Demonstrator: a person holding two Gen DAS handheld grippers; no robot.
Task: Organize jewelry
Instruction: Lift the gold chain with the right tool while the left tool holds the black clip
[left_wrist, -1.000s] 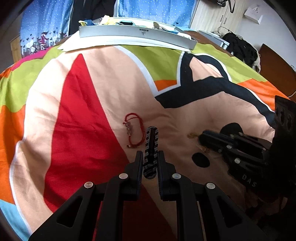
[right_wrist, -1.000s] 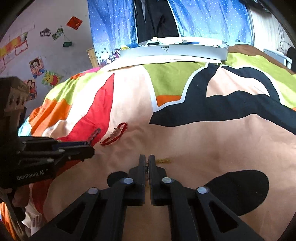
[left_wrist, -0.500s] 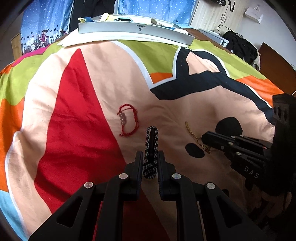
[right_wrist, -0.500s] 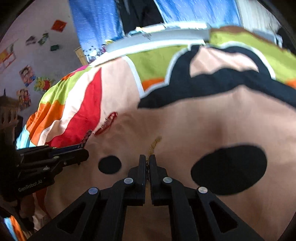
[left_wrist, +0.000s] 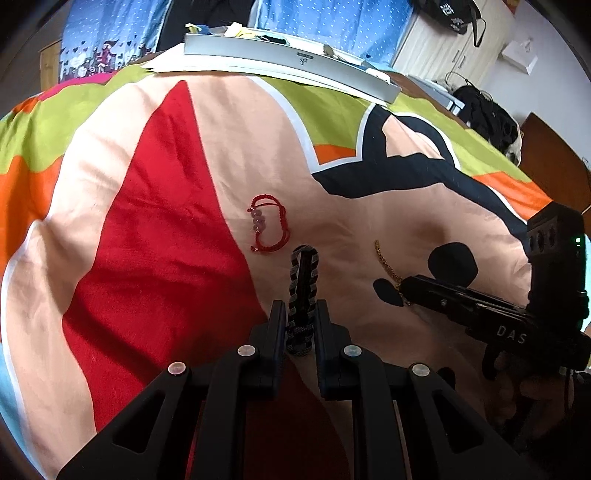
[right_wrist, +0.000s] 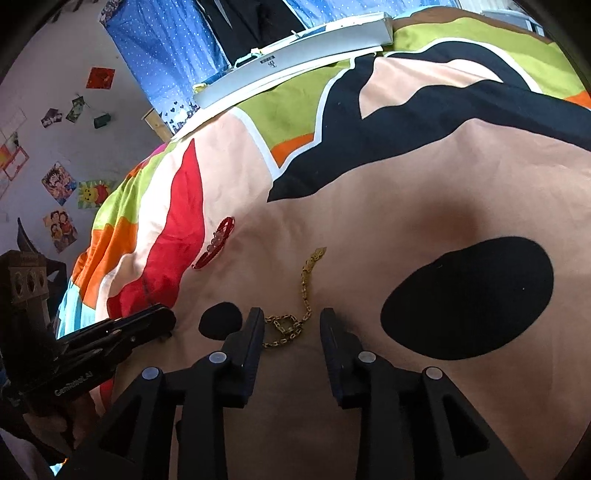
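In the left wrist view my left gripper is shut on a dark woven link bracelet that sticks out forward over the bedspread. A red cord bracelet with pale beads lies just beyond it to the left. A gold chain lies on the peach fabric, its bunched end between the fingers of my open right gripper and its tail running away from them. The gold chain also shows in the left view at the right gripper's tip. The red cord bracelet lies left of the chain.
The colourful bedspread covers the whole work surface. A long grey box lies on white sheets along the far edge. A black bag and wooden furniture stand at the right; posters hang on the wall.
My right gripper has opened and let go of the gold chain, which now lies between its fingers. The left gripper still holds the dark bracelet.
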